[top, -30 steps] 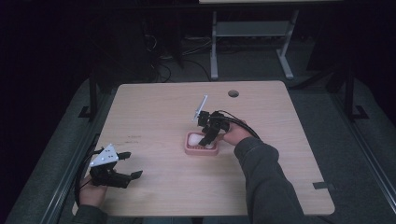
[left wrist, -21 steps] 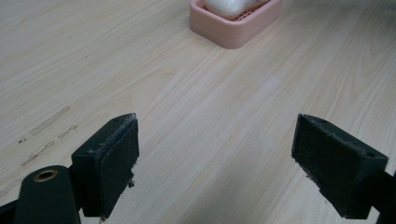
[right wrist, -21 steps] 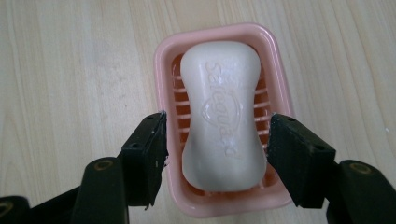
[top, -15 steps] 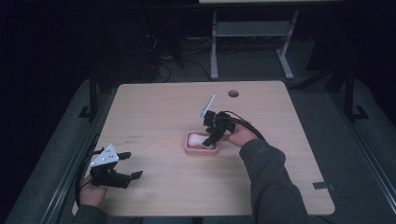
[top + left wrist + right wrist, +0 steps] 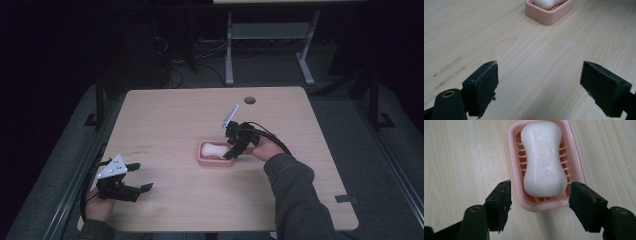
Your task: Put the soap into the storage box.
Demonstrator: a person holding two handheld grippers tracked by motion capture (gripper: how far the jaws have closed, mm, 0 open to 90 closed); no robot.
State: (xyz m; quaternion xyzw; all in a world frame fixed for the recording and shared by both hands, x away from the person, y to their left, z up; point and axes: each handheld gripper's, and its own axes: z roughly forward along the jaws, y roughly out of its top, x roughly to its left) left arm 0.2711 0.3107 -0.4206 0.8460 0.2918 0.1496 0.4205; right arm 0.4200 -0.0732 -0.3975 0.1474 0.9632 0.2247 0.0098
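Right claw [image 5: 540,200] of mine, jaws spread, has backed off the soap [image 5: 543,160] resting in its dish [image 5: 576,165], so it looks placed.

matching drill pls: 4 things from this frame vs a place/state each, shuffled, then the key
Things
1. soap bar
2. pink soap dish
3. left gripper
4. right gripper

Places or states
A. jaws open, straddling the near end of the dish
B. lying in the dish, white, with raised lettering on top
C. open over bare wood near the table's front left corner
D. sitting on the table near its middle, slatted floor

Pairs: 1-B, 2-D, 3-C, 4-A
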